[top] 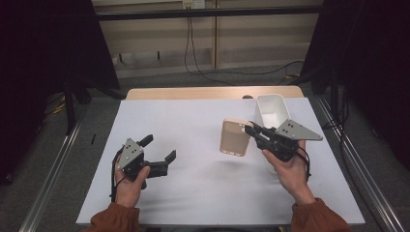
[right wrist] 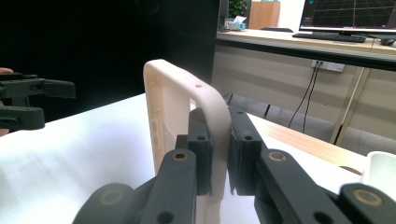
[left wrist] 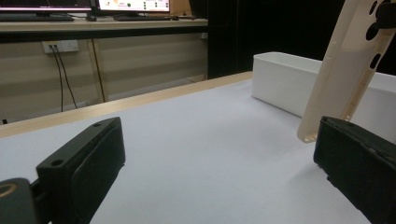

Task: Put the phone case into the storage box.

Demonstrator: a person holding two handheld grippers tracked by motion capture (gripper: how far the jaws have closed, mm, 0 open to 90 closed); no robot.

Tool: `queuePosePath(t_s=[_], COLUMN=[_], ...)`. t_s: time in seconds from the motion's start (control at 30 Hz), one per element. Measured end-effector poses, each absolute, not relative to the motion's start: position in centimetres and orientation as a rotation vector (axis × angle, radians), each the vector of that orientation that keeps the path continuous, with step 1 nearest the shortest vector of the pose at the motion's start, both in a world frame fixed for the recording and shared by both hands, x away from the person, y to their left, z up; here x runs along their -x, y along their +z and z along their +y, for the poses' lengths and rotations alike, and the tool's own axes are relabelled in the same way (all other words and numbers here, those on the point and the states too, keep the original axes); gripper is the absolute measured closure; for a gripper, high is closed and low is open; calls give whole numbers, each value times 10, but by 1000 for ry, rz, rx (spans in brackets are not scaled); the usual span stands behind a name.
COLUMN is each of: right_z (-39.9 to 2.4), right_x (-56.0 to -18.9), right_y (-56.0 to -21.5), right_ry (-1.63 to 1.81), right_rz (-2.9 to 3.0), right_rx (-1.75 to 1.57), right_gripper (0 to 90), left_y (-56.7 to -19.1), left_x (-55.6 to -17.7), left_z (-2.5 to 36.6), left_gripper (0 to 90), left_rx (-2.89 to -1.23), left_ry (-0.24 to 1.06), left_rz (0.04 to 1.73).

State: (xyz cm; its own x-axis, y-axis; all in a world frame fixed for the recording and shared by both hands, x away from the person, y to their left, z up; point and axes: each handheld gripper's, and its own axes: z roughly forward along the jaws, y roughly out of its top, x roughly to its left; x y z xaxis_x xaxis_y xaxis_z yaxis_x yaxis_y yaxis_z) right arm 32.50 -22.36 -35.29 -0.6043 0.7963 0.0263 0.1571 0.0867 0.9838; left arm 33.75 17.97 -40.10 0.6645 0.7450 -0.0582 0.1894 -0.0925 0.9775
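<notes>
Phone case [top: 235, 137], beige, held off the table [top: 193, 145] right of centre, just left of the white bin [top: 272, 110]. Right gripper [top: 251, 129] jaws pinched on its edge. Left gripper [top: 159, 147] at near left, jaws wide, nothing between.

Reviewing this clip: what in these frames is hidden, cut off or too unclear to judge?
- Inside of the white bin: the high view shows only its near wall; the floor is too small and washed out to tell whether it is empty.
- Phone case: top cut off by the left gripper view's edge.
- Phone case's lower end, right gripper view: hidden behind the right gripper.
- Left gripper: its underside is hidden beneath the hand.
</notes>
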Motion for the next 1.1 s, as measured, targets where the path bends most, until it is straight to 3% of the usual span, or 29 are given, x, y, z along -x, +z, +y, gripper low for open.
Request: queuePosePath(t_s=[0.5,1.1], right_z=[-240,-253], right_x=[-326,-336], right_y=[-344,-332], right_ry=[1548,1542], right_rz=[1797,1767], right_rx=[-946,-955], right_gripper=[813,812], left_y=[-416,-424], left_x=[-325,-318], left_z=[218,228], left_gripper=[22,15], left_rx=[-1568,-1565], left_ry=[600,639], left_rz=[878,900])
